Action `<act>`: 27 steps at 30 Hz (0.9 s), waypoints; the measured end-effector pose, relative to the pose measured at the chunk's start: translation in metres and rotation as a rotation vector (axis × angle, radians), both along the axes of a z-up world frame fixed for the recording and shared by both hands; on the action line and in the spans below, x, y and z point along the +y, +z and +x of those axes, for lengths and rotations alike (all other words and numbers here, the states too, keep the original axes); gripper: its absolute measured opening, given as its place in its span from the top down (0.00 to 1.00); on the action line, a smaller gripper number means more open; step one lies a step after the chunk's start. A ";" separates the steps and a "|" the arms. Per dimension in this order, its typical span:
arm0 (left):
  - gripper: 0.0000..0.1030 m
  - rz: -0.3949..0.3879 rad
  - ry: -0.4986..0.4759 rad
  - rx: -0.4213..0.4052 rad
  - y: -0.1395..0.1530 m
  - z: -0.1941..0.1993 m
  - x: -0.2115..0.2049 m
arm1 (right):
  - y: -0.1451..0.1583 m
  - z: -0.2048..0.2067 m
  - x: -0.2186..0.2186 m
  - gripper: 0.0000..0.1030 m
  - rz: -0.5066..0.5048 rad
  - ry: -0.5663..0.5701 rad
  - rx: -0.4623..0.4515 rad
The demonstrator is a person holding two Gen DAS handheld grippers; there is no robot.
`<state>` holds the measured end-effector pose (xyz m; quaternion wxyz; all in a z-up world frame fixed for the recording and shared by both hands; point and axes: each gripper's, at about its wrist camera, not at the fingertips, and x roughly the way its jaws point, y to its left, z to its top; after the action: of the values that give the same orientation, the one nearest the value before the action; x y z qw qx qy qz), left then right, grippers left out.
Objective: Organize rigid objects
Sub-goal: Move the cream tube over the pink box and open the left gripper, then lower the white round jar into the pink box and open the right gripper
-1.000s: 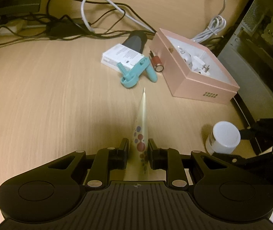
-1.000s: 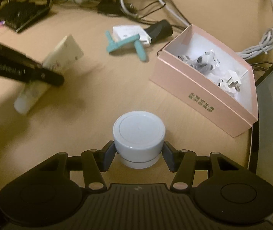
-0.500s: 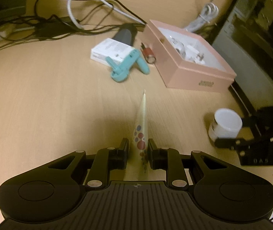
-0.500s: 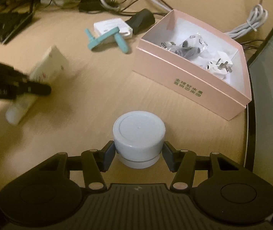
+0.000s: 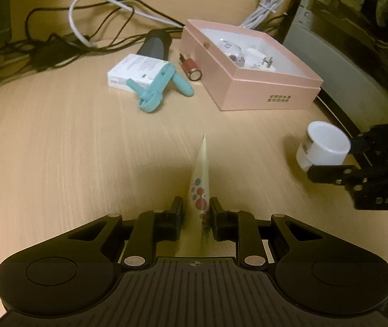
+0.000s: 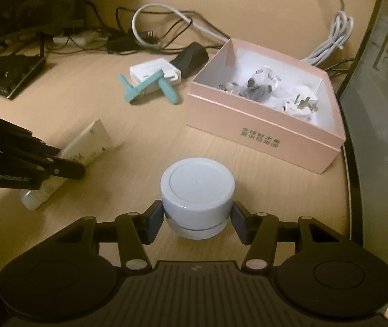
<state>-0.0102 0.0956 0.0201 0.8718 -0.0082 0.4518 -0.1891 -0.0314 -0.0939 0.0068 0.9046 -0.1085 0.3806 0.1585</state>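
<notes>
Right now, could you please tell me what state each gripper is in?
Left gripper: closed on the cream tube.
Right gripper: closed on the white jar.

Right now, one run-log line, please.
left tool: shut on spotted cream tube | right tool: shut on round white jar | open pink box: ahead

The lower part of the white jar (image 6: 197, 199) is hidden behind the fingers of the right gripper (image 6: 198, 219), and the printed gold characters on the pink box (image 6: 259, 139) are too small to read. The middle of the tube (image 6: 84, 150) is covered by the left gripper (image 6: 57, 163). In the left wrist view, the tube (image 5: 202, 179) shows only its thin edge, and the cables (image 5: 57, 41) are cut off by the picture's left edge.
</notes>
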 end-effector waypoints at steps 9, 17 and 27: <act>0.78 -0.033 -0.097 -0.074 0.026 0.000 -0.018 | 0.012 -0.035 -0.027 0.48 0.031 -0.091 -0.074; 0.79 -0.151 -0.188 -0.269 0.118 0.063 -0.063 | 0.023 -0.066 -0.058 0.48 0.097 -0.208 -0.159; 0.77 -0.341 -0.063 -0.351 0.159 0.153 -0.090 | 0.012 -0.063 -0.063 0.48 0.103 -0.277 -0.161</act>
<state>0.1426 0.0058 0.1793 0.9166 -0.1083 0.2552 -0.2881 -0.0947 -0.1565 0.0187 0.9497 -0.0209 0.3095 0.0423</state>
